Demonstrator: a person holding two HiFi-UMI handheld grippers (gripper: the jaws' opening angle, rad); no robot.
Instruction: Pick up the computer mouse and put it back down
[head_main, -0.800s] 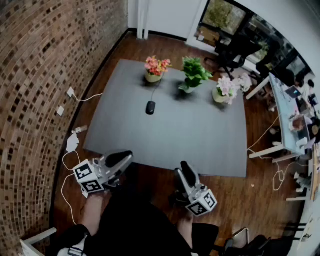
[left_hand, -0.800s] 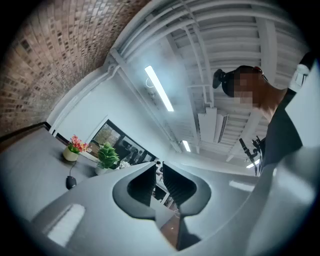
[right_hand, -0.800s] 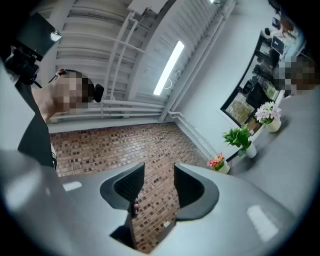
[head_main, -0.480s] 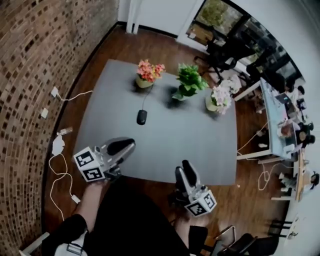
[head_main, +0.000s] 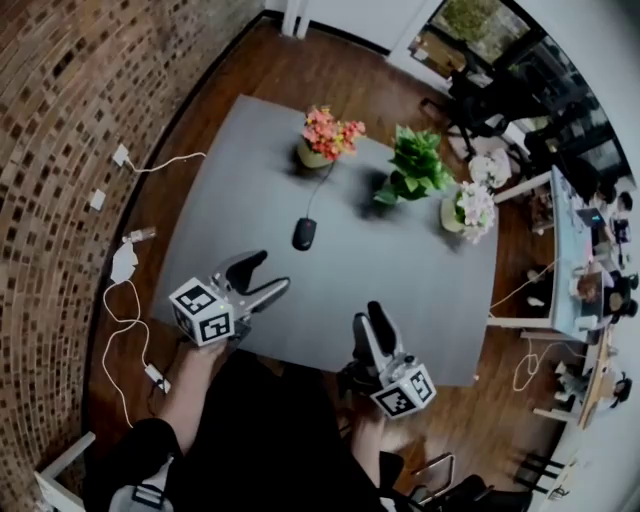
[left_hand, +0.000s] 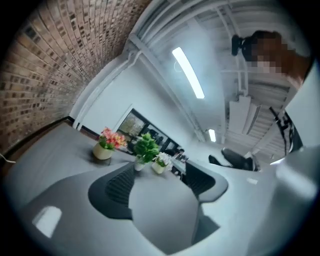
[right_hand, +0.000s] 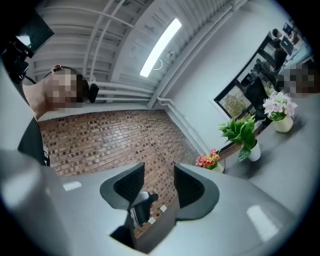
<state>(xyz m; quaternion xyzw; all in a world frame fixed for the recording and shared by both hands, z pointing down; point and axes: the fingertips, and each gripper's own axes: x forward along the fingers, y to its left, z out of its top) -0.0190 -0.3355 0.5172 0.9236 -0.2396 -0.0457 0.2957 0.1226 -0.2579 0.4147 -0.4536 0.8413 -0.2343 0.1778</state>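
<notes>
I see the computer mouse (head_main: 304, 233) lying on the grey table (head_main: 420, 290), near the pink flower pot (head_main: 322, 148) on my side of it. My left gripper (head_main: 266, 274) and right gripper (head_main: 368, 320) hang farther from that pot, over the table's near edge, both with jaws parted and holding nothing

The head camera is looking steeply down from above the person, well off the worktop (head_main: 400, 290), taking in all of it, the brick wall (head_main: 60, 120) and both grippers. The camera on the left gripper (head_main: 265, 275) is sitting low, looking level along its tongs across the worktop toward the row of potted plants (left_hand: 145, 148). The one on the right gripper (head_main: 370, 320) is facing the brick wall, sharing those plants at its right.
</notes>
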